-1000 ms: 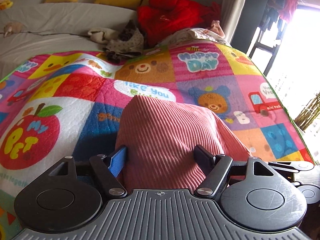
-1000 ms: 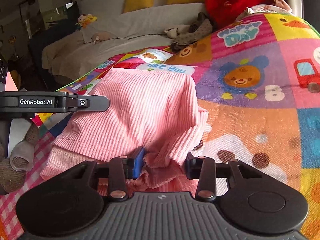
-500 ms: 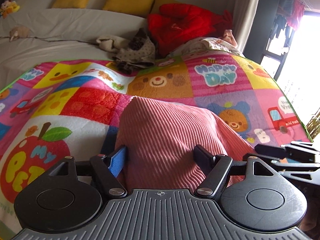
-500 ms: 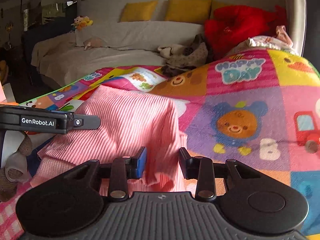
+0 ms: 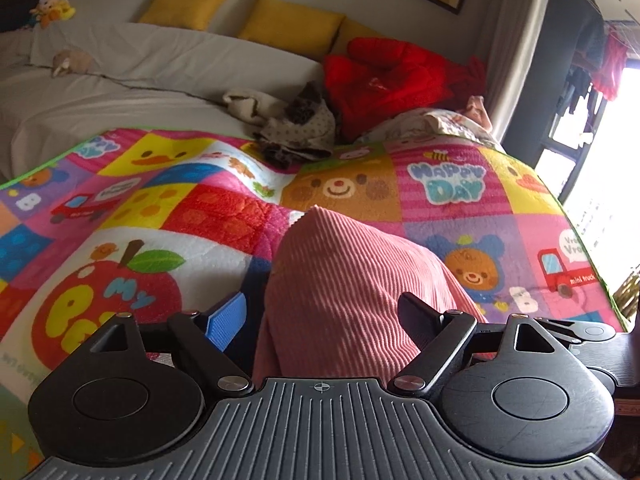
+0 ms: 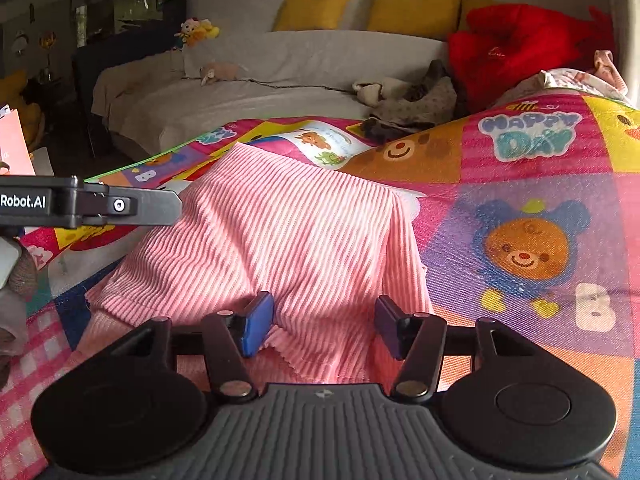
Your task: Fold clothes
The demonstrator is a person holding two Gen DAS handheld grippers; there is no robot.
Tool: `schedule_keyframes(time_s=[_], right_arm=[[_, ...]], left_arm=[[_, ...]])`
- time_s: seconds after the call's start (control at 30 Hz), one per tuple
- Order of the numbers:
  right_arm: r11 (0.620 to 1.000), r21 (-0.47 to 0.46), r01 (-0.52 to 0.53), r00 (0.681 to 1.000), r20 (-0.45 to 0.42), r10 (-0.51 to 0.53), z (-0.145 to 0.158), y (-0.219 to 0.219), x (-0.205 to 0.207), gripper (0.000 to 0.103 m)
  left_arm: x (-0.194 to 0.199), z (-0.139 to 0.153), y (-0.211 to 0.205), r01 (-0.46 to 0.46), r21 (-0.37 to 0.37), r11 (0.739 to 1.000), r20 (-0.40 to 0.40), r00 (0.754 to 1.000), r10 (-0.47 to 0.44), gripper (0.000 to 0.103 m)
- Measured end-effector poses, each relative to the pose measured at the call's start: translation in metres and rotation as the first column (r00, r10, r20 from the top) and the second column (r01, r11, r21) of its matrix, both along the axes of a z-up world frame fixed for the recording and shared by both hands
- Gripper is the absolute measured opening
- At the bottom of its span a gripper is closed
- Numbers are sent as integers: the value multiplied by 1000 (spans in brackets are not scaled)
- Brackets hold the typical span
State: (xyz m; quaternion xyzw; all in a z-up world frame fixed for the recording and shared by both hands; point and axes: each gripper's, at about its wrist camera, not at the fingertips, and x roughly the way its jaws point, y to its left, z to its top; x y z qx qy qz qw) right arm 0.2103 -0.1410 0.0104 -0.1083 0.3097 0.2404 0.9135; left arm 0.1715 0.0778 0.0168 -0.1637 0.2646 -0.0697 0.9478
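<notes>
A pink ribbed garment (image 5: pixel 352 280) lies folded in a hump on the colourful patchwork quilt (image 5: pixel 168 216). My left gripper (image 5: pixel 320 312) straddles its near end and its jaws are opening. The blue left pad (image 5: pixel 226 316) stands clear of the cloth. In the right wrist view the same garment (image 6: pixel 288 240) spreads ahead, its scalloped hem hanging loose between the fingers of my right gripper (image 6: pixel 324 326). Those jaws are opening too, and neither pad presses the cloth. The left gripper's finger (image 6: pixel 120 204) pokes in from the left edge of that view.
A heap of grey and beige clothes (image 5: pixel 296 128) and a red jacket (image 5: pixel 384 80) lie at the quilt's far edge. Behind them is a sofa under a grey sheet (image 5: pixel 120 76) with yellow cushions (image 5: pixel 284 24). A bright window is at the right.
Both pairs of jaws have widened. The right gripper, which pinched a bunch of the pink cloth, has let it go, so the hem hangs loose. Both views have shifted a little along the quilt.
</notes>
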Motion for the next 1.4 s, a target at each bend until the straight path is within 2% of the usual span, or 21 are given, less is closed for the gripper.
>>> schedule_keyframes(time_s=[0.07,0.2,0.33,0.43,0.53,0.57,0.67,0.7,0.73,0.83,0.97,1.07,1.17,1.33,1.4], right_arm=[[1000,-12,-4,1000,-8,4,2,-1,1,56],[999,-37,-22,999,-26,21,19,-2,5,56],[1000,4,-31,999,33,31,53,-3,15,56],[998,33,-57,997,53,55,66,17,39,56],[992,52,-116,993,12,116,59,49,64,56],[992,28,-121,993,2,121,51,60,71,56],[989,-123,-87,995,43,93,17,79,85,56],[985,-156,-75,995,58,85,7,79,89,59],[990,-129,-63,997,46,70,4,73,93,62],[999,-28,-18,1000,6,18,16,51,90,61],[998,45,-44,999,11,44,32,26,61,61],[999,-1,-43,999,9,43,24,19,48,61],[999,-34,-14,999,32,15,12,17,46,69],[999,-53,12,995,99,-6,0,22,41,74],[999,-31,41,995,98,-37,-2,19,39,76]], left_arm=[[0,-5,-5,35,5,999,-16,999,-35,83],[0,-17,-21,70,68,995,-38,997,-68,81],[-1,-20,-25,81,100,992,-40,996,-77,81],[-1,-22,-26,88,110,990,-47,995,-83,81],[-1,-22,-26,90,111,990,-50,995,-84,82],[-1,-22,-25,89,109,990,-51,995,-84,82],[1,-23,-24,96,98,991,-54,994,-91,82],[1,-23,-24,99,98,990,-55,994,-94,82],[1,-23,-25,101,99,990,-55,994,-96,82],[1,-23,-26,110,102,989,-59,993,-104,83],[1,-24,-25,112,95,989,-62,992,-107,83],[1,-24,-26,115,98,989,-61,992,-110,84],[1,-24,-26,112,95,989,-61,992,-107,85],[4,-24,-25,96,85,992,-67,994,-90,91],[5,-24,-26,84,96,992,-72,994,-78,94]])
